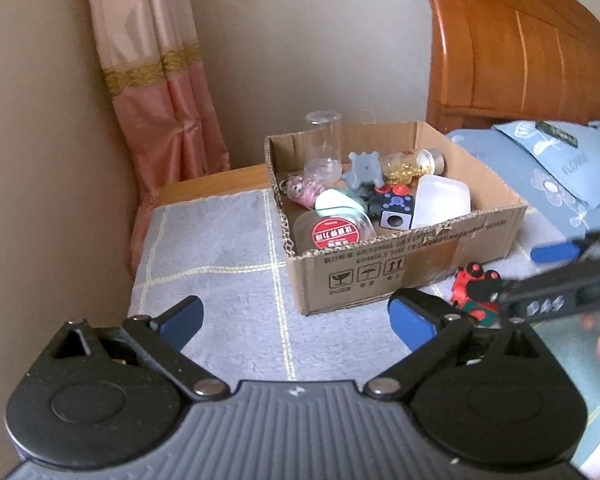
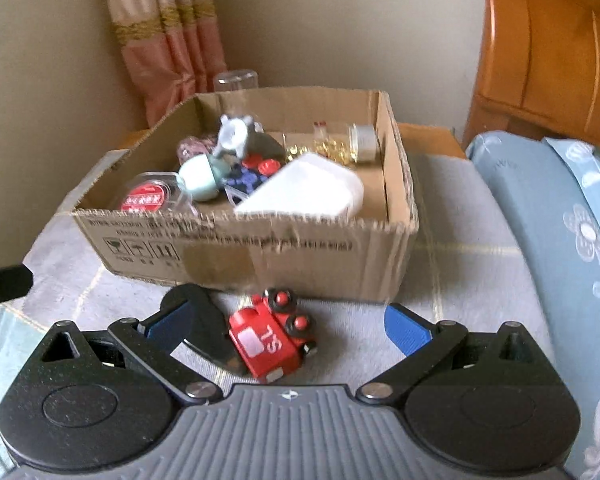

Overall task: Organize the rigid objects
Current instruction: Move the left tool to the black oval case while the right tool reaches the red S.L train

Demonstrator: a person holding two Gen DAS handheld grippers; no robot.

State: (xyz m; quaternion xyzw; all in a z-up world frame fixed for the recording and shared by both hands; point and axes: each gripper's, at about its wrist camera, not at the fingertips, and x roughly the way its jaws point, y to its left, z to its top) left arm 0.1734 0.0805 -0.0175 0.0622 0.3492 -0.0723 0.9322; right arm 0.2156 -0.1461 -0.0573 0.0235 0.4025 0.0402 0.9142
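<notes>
A red toy train [image 2: 274,338] lies on its side on the grey cloth, just in front of the cardboard box [image 2: 300,256]. My right gripper [image 2: 290,326] is open with the train between its blue fingers, nearer the left one. In the left wrist view the train [image 1: 470,288] lies by the box's [image 1: 400,272] front right corner, partly hidden by the right gripper [image 1: 552,276]. My left gripper [image 1: 296,322] is open and empty over the cloth, left of the train.
The box holds several items: a red-lidded jar [image 1: 332,232], a white container [image 1: 442,200], a black cube [image 1: 392,208], a grey knob [image 1: 364,170], a clear cup [image 1: 324,144]. Blue bedding [image 2: 560,240] lies right, a wooden headboard [image 1: 520,48] behind, a curtain [image 1: 160,80] left.
</notes>
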